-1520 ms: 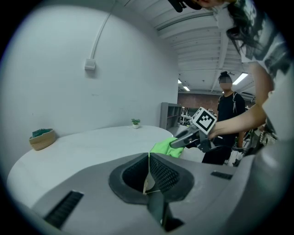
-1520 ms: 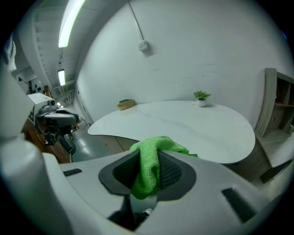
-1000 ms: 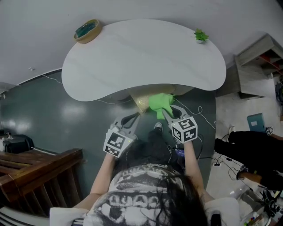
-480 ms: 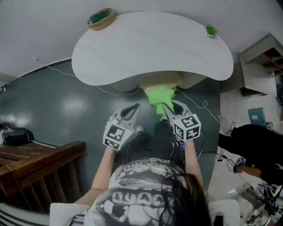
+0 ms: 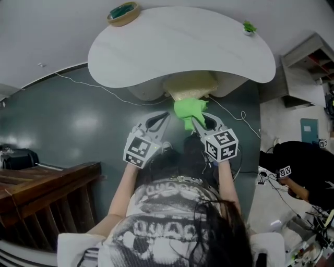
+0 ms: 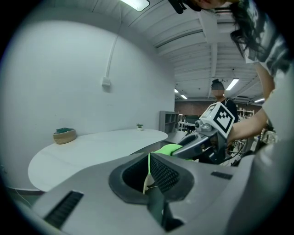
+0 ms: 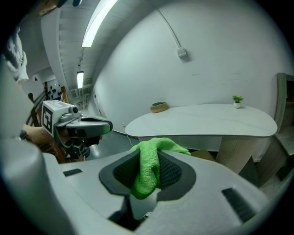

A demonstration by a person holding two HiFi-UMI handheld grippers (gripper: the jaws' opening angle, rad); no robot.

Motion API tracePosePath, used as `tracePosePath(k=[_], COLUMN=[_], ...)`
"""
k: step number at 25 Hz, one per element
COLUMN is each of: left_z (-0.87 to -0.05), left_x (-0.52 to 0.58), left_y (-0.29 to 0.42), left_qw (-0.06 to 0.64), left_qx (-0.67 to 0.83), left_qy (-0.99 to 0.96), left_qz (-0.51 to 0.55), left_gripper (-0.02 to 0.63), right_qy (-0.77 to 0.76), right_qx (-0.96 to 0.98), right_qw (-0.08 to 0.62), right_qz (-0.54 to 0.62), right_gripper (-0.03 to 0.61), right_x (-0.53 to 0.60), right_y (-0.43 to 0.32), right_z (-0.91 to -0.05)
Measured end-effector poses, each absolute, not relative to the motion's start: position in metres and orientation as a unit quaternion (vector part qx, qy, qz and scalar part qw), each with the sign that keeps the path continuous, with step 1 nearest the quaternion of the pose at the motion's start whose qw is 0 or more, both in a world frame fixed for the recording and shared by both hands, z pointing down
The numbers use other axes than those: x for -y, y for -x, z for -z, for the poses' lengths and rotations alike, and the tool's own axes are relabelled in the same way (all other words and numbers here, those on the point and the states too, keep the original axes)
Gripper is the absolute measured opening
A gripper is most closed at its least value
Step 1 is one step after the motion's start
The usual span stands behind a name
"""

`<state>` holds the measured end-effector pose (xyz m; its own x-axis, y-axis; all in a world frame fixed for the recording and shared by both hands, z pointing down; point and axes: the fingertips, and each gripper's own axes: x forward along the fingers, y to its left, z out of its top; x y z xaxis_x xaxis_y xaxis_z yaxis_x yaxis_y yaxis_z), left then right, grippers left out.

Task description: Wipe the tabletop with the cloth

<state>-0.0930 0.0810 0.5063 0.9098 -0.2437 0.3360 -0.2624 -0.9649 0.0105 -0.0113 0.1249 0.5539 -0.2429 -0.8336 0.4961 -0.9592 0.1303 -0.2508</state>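
Note:
The white curved tabletop (image 5: 172, 47) lies ahead of me, above both grippers in the head view. My right gripper (image 5: 192, 119) is shut on a bright green cloth (image 5: 189, 109), held in the air just short of the table's near edge, in front of its beige pedestal (image 5: 190, 86). In the right gripper view the cloth (image 7: 147, 176) hangs bunched between the jaws of that gripper (image 7: 154, 158), with the table (image 7: 206, 121) beyond. My left gripper (image 5: 166, 117) sits beside it, shut with nothing in it; its pads (image 6: 156, 172) meet along a thin slit.
A woven bowl (image 5: 123, 12) stands at the table's far left end and a small potted plant (image 5: 249, 27) at its far right. A dark wooden piece (image 5: 47, 182) is at the left, a shelf unit (image 5: 308, 57) at the right. Cables cross the floor; a seated person (image 5: 302, 167) is at right.
Both grippers have come closer to the table's near edge, the right one still holding the green cloth. The table now sits nearer and more centred in the head view.

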Motion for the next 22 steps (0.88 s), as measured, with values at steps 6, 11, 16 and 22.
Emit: tracePosePath(k=[6, 11, 16, 22], left_z=[-0.502, -0.503, -0.503, -0.503], left_x=[-0.089, -0.094, -0.098, -0.102], left_y=[0.097, 0.100, 0.101, 0.101], left_qw=[0.020, 0.019, 0.019, 0.018], left_qx=[0.124, 0.121, 0.121, 0.122], left_qy=[-0.979, -0.979, -0.980, -0.980], left_qz=[-0.163, -0.161, -0.158, -0.158], left_gripper=[0.009, 0.009, 0.009, 0.009], right_qy=[-0.606, -0.602, -0.595, -0.589], right_qx=[0.741, 0.744, 0.749, 0.753], right_qw=[0.116, 0.128, 0.143, 0.148], right_qz=[-0.264, -0.261, -0.255, -0.252], right_gripper=[0.095, 0.094, 0.094, 0.094], right_x=[-0.136, -0.143, -0.146, -0.153], right_y=[0.020, 0.029, 0.036, 0.041], right_z=[-0.552, -0.554, -0.556, -0.556])
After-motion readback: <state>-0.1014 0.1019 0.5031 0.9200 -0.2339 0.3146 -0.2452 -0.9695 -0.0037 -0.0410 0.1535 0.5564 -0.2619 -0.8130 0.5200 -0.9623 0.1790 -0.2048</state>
